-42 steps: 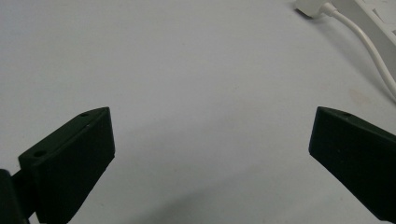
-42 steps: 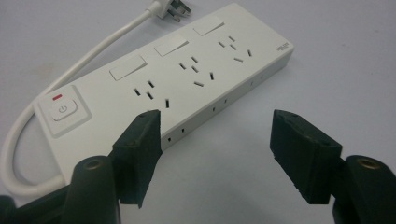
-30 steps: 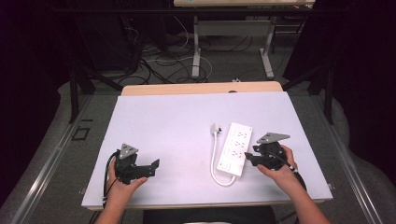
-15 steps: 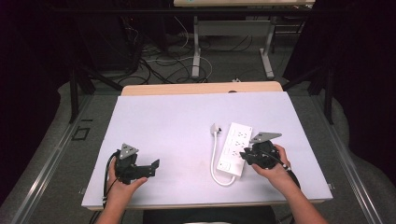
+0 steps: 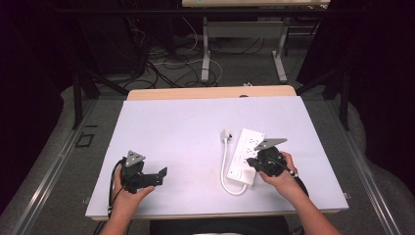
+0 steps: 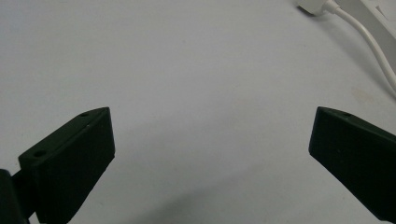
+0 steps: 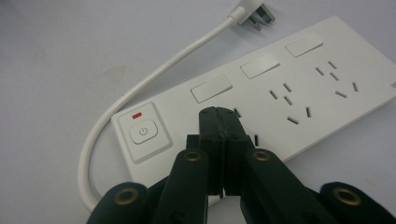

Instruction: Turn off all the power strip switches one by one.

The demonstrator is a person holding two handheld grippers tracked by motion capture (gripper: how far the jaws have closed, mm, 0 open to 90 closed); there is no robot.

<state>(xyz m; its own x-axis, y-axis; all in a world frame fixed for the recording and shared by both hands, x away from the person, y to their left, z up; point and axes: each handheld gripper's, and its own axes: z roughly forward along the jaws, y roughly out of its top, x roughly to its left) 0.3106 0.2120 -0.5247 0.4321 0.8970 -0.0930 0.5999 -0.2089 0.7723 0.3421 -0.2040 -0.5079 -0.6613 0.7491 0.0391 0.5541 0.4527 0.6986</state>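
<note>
Right gripper (image 7: 223, 116) sits over the near part of the power strip (image 7: 299, 88) in the right gripper view, covering most of 1 socket group; whether the closed tips touch the plastic can't be told. In the left gripper view the strip (image 6: 373, 9) and its plug (image 6: 314, 5) are cut off at the top right corner, and the cord (image 6: 373, 51) runs out at the right edge. In the high view the strip's socket holes (image 5: 247, 147) are too small to make out.

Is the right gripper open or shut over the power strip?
Shut. The right gripper has its two black jaws pressed together with nothing between them, poised above the white power strip near its power button.
</note>
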